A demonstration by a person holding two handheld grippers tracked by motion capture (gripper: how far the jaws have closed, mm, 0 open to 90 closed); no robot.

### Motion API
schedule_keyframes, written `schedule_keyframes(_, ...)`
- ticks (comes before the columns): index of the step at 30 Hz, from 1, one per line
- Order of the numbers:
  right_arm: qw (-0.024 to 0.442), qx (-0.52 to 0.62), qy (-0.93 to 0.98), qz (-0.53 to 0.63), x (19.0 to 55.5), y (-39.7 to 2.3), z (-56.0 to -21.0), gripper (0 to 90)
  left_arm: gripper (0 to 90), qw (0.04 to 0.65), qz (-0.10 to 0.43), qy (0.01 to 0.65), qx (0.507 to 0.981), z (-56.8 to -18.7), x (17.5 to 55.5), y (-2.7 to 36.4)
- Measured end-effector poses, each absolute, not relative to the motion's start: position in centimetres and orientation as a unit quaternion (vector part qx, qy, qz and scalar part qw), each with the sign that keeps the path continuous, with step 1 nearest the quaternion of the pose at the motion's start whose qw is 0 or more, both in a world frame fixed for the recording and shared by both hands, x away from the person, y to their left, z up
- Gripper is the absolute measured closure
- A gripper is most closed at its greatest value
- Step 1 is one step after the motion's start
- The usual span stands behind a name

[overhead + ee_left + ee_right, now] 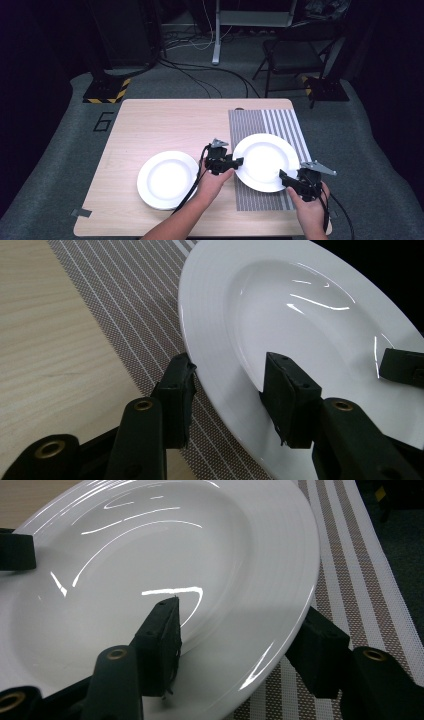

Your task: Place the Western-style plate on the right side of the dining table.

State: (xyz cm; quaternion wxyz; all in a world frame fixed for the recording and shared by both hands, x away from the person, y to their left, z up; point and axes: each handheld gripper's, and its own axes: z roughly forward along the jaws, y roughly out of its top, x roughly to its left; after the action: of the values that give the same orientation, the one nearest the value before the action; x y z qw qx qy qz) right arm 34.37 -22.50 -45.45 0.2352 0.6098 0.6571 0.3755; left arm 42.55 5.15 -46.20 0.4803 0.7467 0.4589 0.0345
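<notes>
Both grippers, left (239, 161) & right (283, 176), have jaws clamped on plate (264, 159) rim, opp. sides; glazed ceramic looks slippery, stiff, breakable; rim's prob. the best hold.

Before you lies a light wooden table (150, 125). On its near left part rests a second white plate (167, 179), well apart from the striped mat. A strip of grey tape (81, 213) marks the table's near left corner. Beyond the table you see a black folding chair (292, 55), floor cables (210, 75) and a hazard-striped stand base (106, 91).
</notes>
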Motion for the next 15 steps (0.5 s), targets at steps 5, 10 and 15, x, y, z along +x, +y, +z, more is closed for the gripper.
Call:
schedule_keyframes(5,0.235,0.611,0.658,0.372,34.6,-22.7,-45.9,41.2,56.2,0.479,0.040,0.455,0.749,-46.5,42.7,5.0)
schedule_keyframes(10,0.233,0.612,0.660,0.368,35.1,-22.9,-46.5,41.2,56.3,0.479,0.039,0.458,0.748,-47.0,43.0,4.7)
schedule_keyframes(15,0.235,0.614,0.660,0.364,35.4,-23.2,-46.5,41.2,56.3,0.483,0.034,0.456,0.747,-47.0,43.2,4.6)
